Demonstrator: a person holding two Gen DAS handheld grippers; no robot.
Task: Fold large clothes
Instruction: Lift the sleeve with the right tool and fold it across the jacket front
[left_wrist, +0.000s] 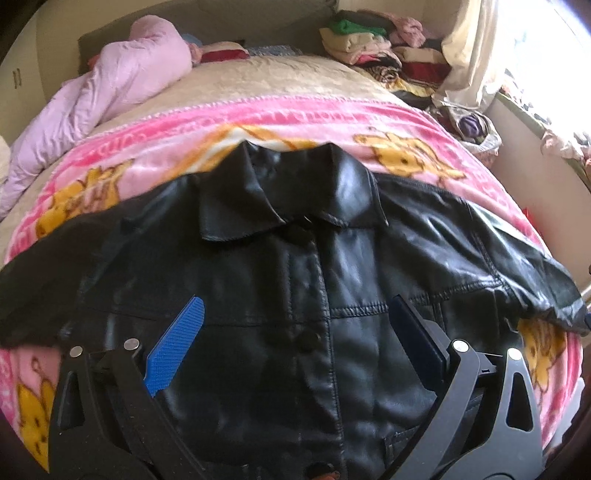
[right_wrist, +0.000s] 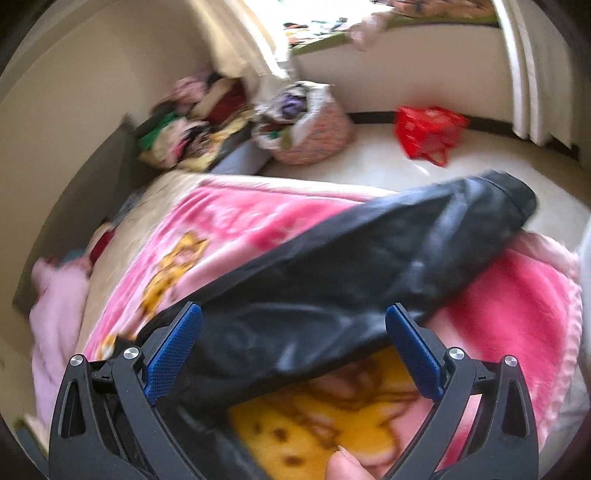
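Note:
A black leather jacket lies front up on a pink cartoon blanket, collar away from me, sleeves spread left and right. My left gripper is open above the jacket's button front and holds nothing. In the right wrist view, one black sleeve stretches across the blanket toward the bed's edge. My right gripper is open just above the near part of that sleeve and holds nothing. This view is blurred.
A lilac padded coat lies at the bed's far left. Piles of folded clothes sit at the far right. On the floor stand a laundry basket and a red bag. A fingertip shows at the bottom.

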